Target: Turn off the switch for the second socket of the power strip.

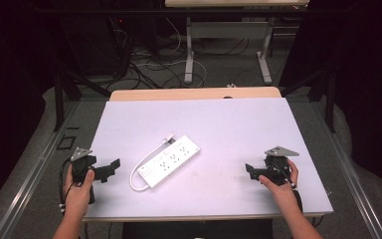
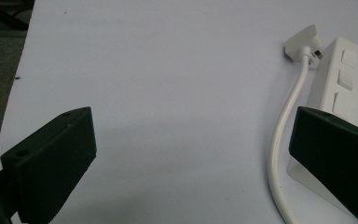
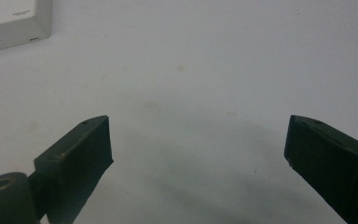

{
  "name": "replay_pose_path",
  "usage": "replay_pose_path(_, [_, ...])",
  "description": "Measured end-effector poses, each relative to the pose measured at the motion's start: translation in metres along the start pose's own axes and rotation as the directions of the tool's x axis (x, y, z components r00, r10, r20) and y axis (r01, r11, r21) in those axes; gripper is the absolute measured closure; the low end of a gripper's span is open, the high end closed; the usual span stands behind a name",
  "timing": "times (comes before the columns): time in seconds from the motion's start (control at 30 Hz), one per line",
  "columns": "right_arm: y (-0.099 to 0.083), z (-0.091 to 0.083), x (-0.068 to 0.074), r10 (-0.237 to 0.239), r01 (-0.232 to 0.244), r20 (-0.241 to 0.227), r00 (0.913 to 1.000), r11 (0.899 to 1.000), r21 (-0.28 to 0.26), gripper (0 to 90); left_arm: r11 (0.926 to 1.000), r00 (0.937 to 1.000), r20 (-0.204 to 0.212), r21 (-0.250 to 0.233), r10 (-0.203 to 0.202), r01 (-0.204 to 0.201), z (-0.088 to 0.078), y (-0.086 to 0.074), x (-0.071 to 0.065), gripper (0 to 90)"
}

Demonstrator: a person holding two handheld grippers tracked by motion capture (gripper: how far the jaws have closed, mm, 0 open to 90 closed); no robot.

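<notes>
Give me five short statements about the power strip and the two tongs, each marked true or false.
1. The power strip lies flat on the white table. True.
2. The left tongs are clamped on the cord. False: they are open and hold nothing.
3. The right tongs are open over bare table. True.
4. The plug is pushed into one of the strip's sockets. False: it lies on the table by the strip's end.
5. The strip sits between the two tongs. True.

left gripper point(image 1: 110, 168): jaws apart, empty | right gripper point(image 1: 251, 171): jaws apart, empty
</notes>
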State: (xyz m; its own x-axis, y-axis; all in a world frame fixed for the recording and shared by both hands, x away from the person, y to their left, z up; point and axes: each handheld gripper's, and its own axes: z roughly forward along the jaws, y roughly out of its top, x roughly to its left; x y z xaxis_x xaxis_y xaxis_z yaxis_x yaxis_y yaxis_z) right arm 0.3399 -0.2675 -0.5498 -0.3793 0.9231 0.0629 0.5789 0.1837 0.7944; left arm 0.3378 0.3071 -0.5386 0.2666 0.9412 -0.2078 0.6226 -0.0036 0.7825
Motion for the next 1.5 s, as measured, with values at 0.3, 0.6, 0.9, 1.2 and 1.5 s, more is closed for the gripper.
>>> replay_pose_path(0.3, [0.0,0.0,0.0,-0.001,0.001,0.002,1.0,1.0,0.003,6.9,0.9993,0.9994,-0.013,-0.022,-0.031,0.031,0.0,-0.006,0.008,0.7])
replay_pose_path(0.6, [0.0,0.0,-0.001,-0.001,0.001,0.003,1.0,1.0,0.004,6.9,0.9983,0.9983,-0.013,-0.015,-0.057,0.056,0.0,-0.012,0.017,0.8])
replay_pose_path(0.9, [-0.001,0.001,-0.002,-0.004,0.004,0.006,1.0,1.0,0.005,6.9,0.998,0.998,-0.011,-0.003,-0.063,0.063,0.003,-0.016,0.021,1.0])
replay_pose_path(1.2, [-0.001,0.002,-0.002,-0.005,0.005,0.007,1.0,1.0,0.006,6.9,0.9978,0.9978,-0.008,-0.007,-0.066,0.066,0.004,-0.018,0.023,1.2])
replay_pose_path(1.5, [-0.001,0.003,-0.001,0.0,0.0,0.007,1.0,1.0,0.01,6.9,0.9988,0.9988,-0.007,0.01,-0.048,0.048,0.006,-0.018,0.022,1.4])
